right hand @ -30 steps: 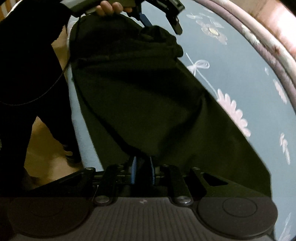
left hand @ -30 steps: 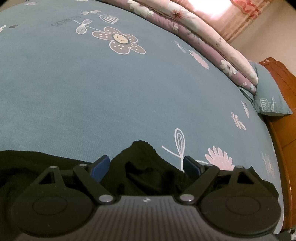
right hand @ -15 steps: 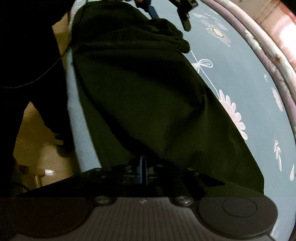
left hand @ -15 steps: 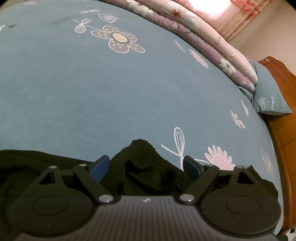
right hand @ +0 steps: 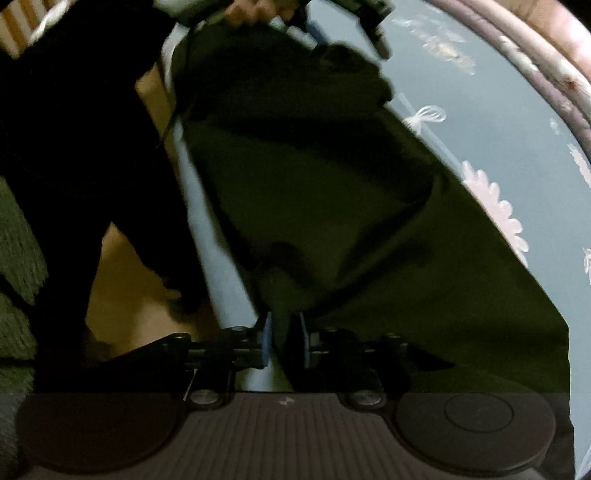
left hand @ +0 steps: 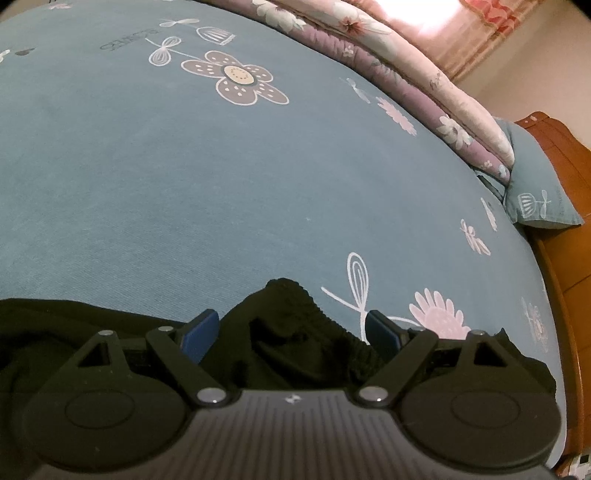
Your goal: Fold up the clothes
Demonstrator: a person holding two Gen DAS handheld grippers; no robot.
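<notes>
A black garment [right hand: 332, 192] lies along the near edge of a blue flowered bedsheet [left hand: 221, 177]. In the left wrist view its gathered waistband [left hand: 295, 332] bunches between the wide-open blue pads of my left gripper [left hand: 291, 332], which hovers over it. In the right wrist view my right gripper [right hand: 284, 339] is shut on a pinch of the garment's near end and holds it raised a little off the sheet. The left gripper [right hand: 332, 26] shows at the garment's far end in that view.
A folded pink and purple quilt [left hand: 406, 70] lies along the far side of the bed. A blue pillow [left hand: 535, 192] and wooden headboard [left hand: 569, 258] are at the right. The person's dark legs [right hand: 74, 147] stand on the floor at the bed's edge.
My right gripper closed on the garment's near end and lifted it a little, rumpling the cloth. The left gripper stays open over the waistband.
</notes>
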